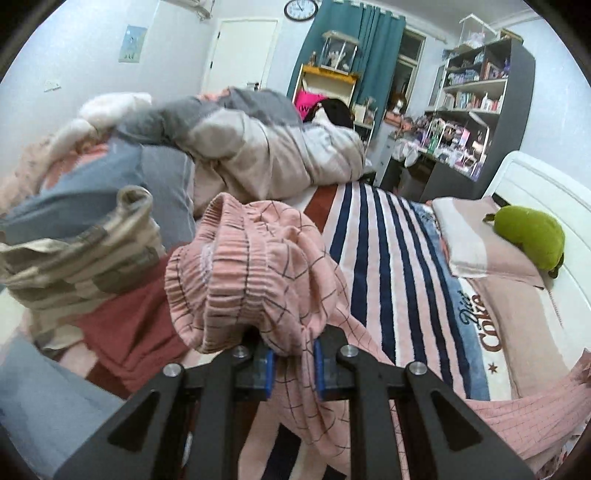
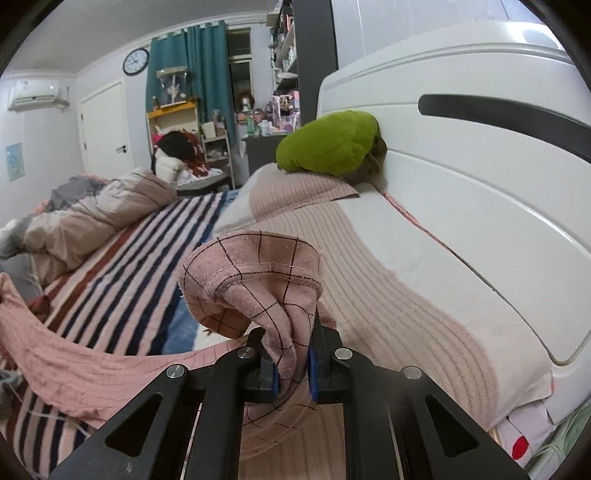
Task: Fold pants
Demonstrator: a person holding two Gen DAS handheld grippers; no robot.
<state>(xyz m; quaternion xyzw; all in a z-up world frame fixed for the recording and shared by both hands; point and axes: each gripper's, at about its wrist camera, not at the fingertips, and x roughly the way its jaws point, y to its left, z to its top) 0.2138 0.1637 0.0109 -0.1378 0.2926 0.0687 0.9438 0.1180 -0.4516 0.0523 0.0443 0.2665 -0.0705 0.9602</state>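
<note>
Lying across a bed (image 1: 388, 258) with a striped blanket (image 1: 373, 236) in navy, white, pink and dark red. Standing behind it: a white headboard (image 2: 461, 177), a teal curtain (image 1: 354, 48), a wall clock (image 1: 301, 9), a white door (image 1: 242, 48).

Filling the tall dark bookshelf (image 1: 480, 92) with books and small items, too small and blurred for naming. Resting on a pink and white pillow (image 1: 480, 240) near the headboard: a green plush toy (image 1: 530, 232). Piling up at the far side: a grey and beige duvet (image 1: 258, 147), with a beige striped garment (image 1: 74, 258) and a dark red cloth (image 1: 129, 325) nearer.

Gripping the pink checked pants (image 1: 258, 266) with both tools. Left gripper (image 1: 293, 363) pinching the gathered elastic waistband between its blue pads. Right gripper (image 2: 292, 373) clamping tightly on a hemmed leg end. Hanging between them and draping over the blanket. Being cut off at the lower edges of both views, so the full length of the pants not showing.
</note>
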